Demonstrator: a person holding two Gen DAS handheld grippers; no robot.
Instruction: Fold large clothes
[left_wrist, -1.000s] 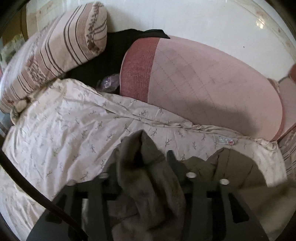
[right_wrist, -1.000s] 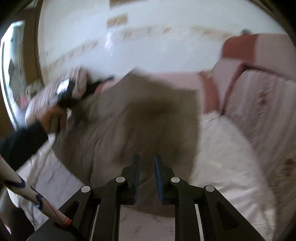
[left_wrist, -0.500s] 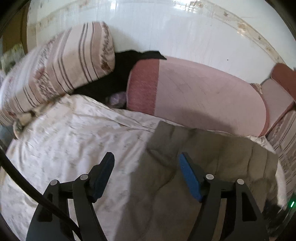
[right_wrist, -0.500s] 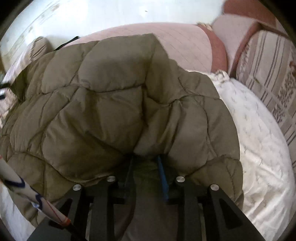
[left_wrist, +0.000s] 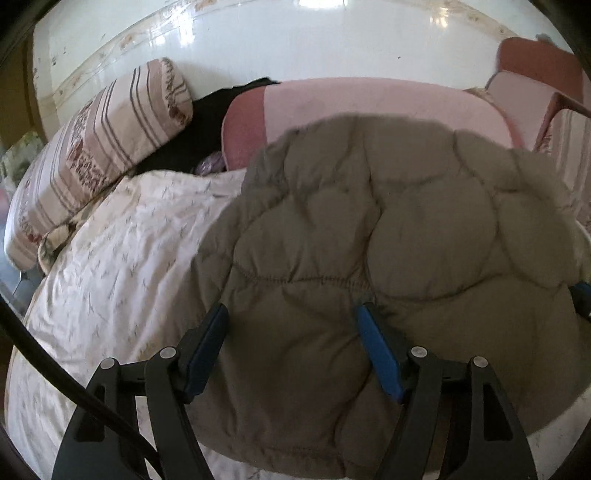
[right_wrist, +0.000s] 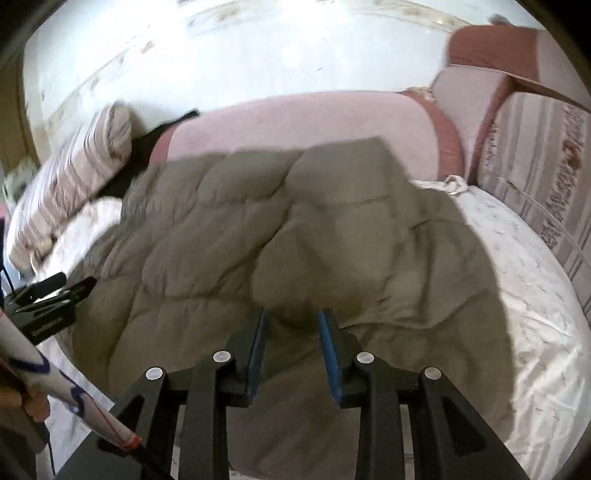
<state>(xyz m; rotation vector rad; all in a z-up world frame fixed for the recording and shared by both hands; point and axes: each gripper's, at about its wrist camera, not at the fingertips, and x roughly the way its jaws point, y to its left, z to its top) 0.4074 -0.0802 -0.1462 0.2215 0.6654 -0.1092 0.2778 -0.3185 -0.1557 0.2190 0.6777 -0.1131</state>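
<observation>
Both of my tools hung over the quilted olive-grey jacket (left_wrist: 388, 236), which lay spread on the bed's white patterned sheet (left_wrist: 110, 266) in front of the pink bolster cushion (left_wrist: 369, 99). My left hand-held gripper (left_wrist: 291, 314) stood wide, its blue pads clear of the cloth, the jacket's padded edge lying under the gap. My right hand-held gripper (right_wrist: 291, 317) was spreading its jaws, with the jacket's hem between them but no longer pinched. A striped pillow (left_wrist: 107, 147) leaned at the left, dark clothing (left_wrist: 199, 129) tucked between it and the bolster.
</observation>
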